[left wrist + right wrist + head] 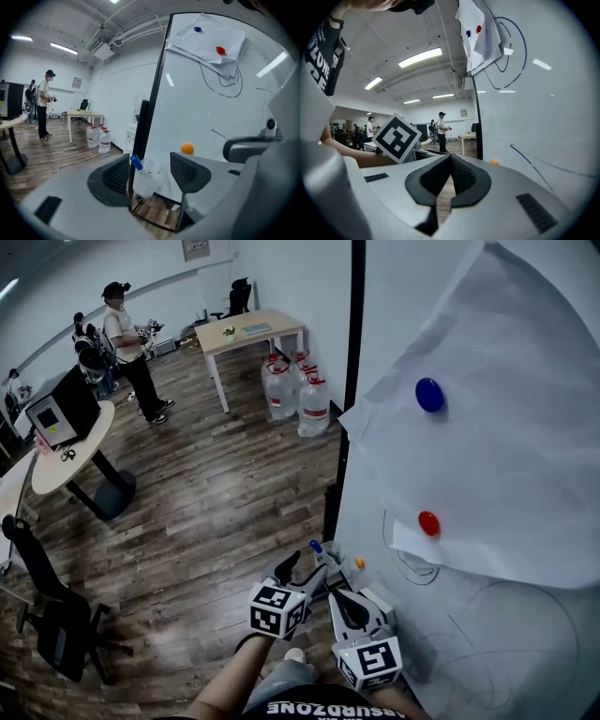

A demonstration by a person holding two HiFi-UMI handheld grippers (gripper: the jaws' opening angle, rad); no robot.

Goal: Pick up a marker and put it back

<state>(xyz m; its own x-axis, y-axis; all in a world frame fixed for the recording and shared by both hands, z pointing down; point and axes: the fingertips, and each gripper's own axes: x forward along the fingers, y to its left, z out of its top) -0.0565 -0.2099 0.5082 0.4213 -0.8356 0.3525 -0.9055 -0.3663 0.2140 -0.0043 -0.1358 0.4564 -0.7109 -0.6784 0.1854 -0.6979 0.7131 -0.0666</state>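
Observation:
A marker with a blue cap [136, 162] stands tilted in a clear cup [146, 180] fixed at the whiteboard's left edge. In the head view the marker [316, 546] shows just ahead of my left gripper [309, 565]. My left gripper [149, 161] is open, with one jaw on each side of the cup and marker and a gap on both sides. My right gripper [450, 161] is shut with nothing between its pads. It hangs a little nearer to me, by the board, and shows in the head view as the right gripper [345, 594].
The whiteboard [487, 634] fills the right, with drawn lines on it. Paper sheets [511, 427] are pinned by a blue magnet [429, 394] and a red magnet [428, 522]. An orange magnet [359, 562] sits near the cup. Water jugs [300, 395], tables and a standing person [131, 352] are farther off.

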